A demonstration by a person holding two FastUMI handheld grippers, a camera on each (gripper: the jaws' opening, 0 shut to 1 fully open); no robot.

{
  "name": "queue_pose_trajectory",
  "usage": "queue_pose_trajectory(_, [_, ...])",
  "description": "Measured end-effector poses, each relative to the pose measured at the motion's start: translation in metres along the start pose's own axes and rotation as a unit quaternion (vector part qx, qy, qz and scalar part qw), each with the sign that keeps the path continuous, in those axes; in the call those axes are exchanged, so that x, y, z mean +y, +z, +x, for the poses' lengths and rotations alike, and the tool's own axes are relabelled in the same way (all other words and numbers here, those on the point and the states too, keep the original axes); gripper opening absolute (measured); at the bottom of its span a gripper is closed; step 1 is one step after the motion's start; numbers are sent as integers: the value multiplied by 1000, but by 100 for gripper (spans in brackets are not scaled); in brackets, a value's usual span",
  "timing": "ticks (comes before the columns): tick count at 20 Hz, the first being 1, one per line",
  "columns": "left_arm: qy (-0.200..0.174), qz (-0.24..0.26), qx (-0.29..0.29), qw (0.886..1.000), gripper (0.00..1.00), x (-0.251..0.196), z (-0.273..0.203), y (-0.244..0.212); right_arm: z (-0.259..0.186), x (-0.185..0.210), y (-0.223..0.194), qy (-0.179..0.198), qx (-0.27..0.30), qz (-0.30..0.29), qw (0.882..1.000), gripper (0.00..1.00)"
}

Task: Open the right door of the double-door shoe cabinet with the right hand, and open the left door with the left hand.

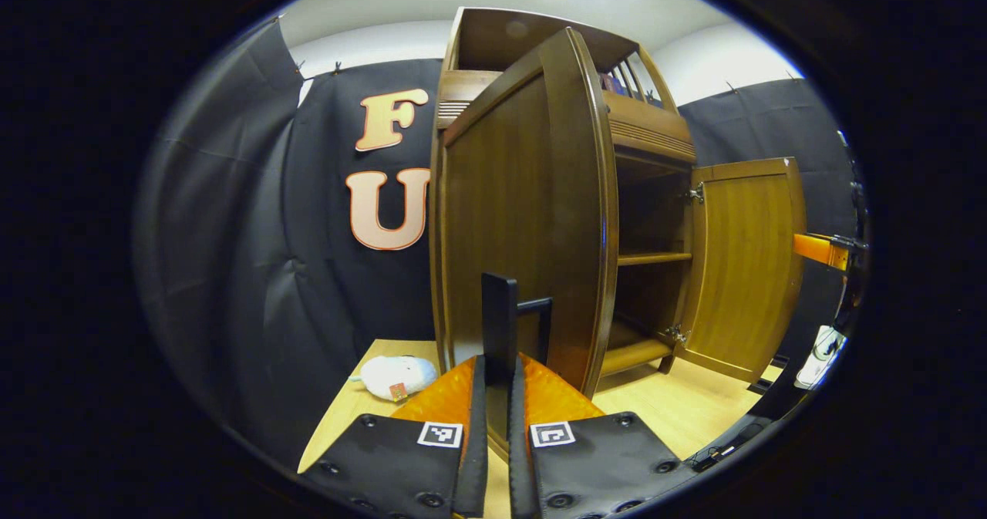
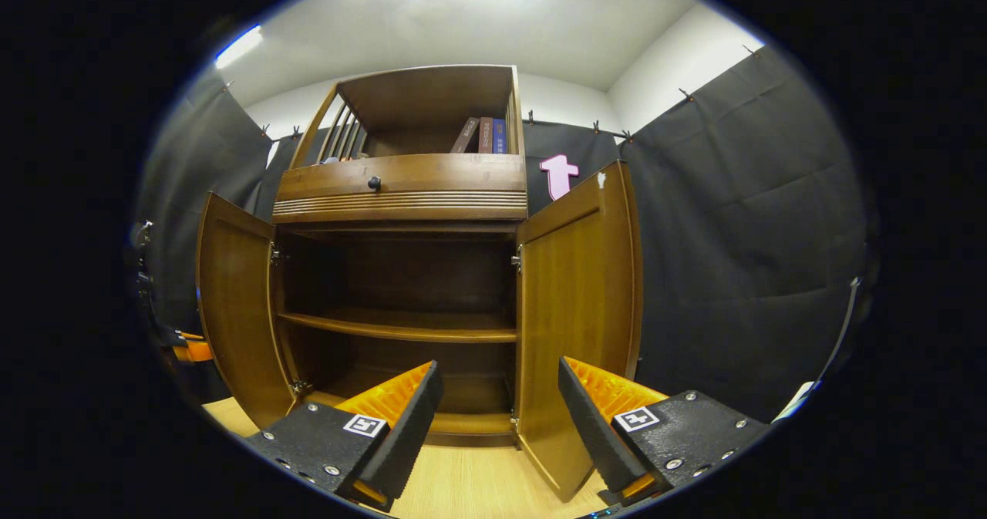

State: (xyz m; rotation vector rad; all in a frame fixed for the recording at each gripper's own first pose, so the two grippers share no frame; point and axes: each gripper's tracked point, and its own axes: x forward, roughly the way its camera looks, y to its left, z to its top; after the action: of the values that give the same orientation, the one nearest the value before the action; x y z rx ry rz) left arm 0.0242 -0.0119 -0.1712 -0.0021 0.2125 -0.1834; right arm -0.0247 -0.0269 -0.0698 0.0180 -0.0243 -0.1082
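A: Left gripper view first: we see our left claw [image 1: 497,384] drawn narrow, its two fingers pressed on the black handle [image 1: 501,326] of the left door [image 1: 524,226]; the door stands swung out straight ahead of the claw, its edge turned toward us.

B: Agreed; and beyond that edge, ahead and to the right of the claw, the shoe cabinet [image 1: 648,218] is open, with a shelf [image 1: 654,257] across its dark inside; farther right the right door [image 1: 744,264] hangs wide on its hinges.

A: Just left of the claw, low down, a white plush toy [image 1: 397,375] lies on the pale wooden floor [image 1: 678,407]; at the far right edge an orange part of the other claw [image 1: 819,249] pokes in, just past the right door.

B: In the right gripper view we have the right claw [image 2: 497,415] spread wide, gripping nothing; the cabinet sits dead ahead between the fingers.

A: There the right door stands just ahead of the claw's right finger [image 2: 609,426], apart from it; the left door is off to the left, also swung out.

B: Above the claw we see the drawer [image 2: 401,183] with a dark knob [image 2: 374,183], shut; on top of that an open compartment holding a few books [image 2: 482,135] leaning at its right side.

A: And the inner shelf runs level, ahead of the left finger [image 2: 385,426]; whether anything lies on it we cannot tell.
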Motion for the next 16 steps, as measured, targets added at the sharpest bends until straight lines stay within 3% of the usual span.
queue_pose_trajectory(8, [-3, -7, -1, 1000, 17, 29, -12, -2, 6, 32, -3, 19, 3, -2, 1000, 98])
queue_pose_trajectory(15, [21, -6, -5, 1000, 18, 65, -23, -1, 15, 57, -8, 31, 7, -2, 999, 99])
queue_pose_trajectory(16, [26, -6, -7, 1000, 18, 71, -26, -1, 16, 60, -7, 34, 8, -1, 999, 92])
